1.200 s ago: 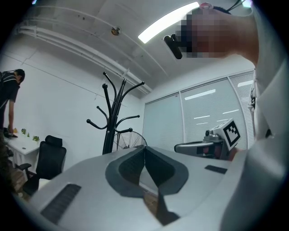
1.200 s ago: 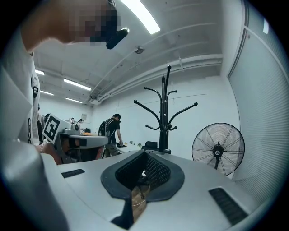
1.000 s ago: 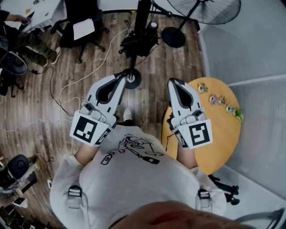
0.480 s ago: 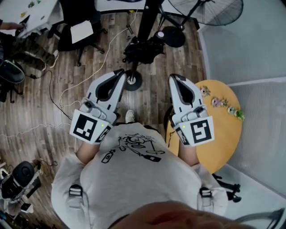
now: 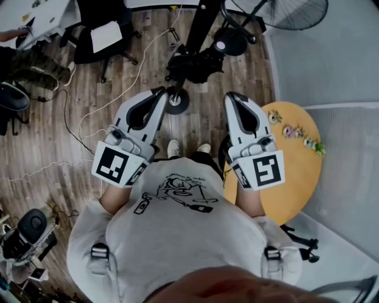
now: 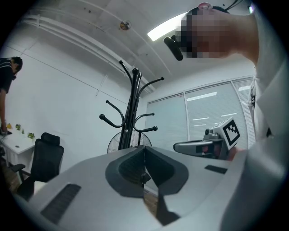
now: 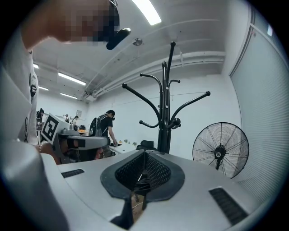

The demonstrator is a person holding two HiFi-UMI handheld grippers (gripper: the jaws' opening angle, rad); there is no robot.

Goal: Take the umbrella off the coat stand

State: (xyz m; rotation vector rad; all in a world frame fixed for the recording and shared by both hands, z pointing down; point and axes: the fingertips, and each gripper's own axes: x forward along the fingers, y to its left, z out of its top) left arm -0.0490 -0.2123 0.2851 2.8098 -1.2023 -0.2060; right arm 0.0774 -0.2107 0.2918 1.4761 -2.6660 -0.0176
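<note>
The black coat stand [image 5: 177,100] rises from its round base just ahead of me; its hooked arms show in the left gripper view [image 6: 132,113] and the right gripper view [image 7: 167,108]. Partway up the pole hangs a dark bundle [image 5: 194,61]; I cannot tell whether it is the umbrella. My left gripper [image 5: 159,93] points level at the stand, jaws together, nothing in them [image 6: 144,150]. My right gripper [image 5: 232,96] is held beside it, also shut and empty [image 7: 145,154]. Neither touches the stand.
A round yellow table [image 5: 299,177] with small flower figures [image 5: 293,131] stands close at my right. A standing fan [image 5: 278,9] is behind the stand. An office chair [image 5: 103,38], loose cables [image 5: 77,127] on the wood floor and a person at a white desk are at left.
I have shifted a little across the floor with both grippers; a second shoe now shows below them. The stand's pole leans further right in the head view. Both jaws stayed shut.
</note>
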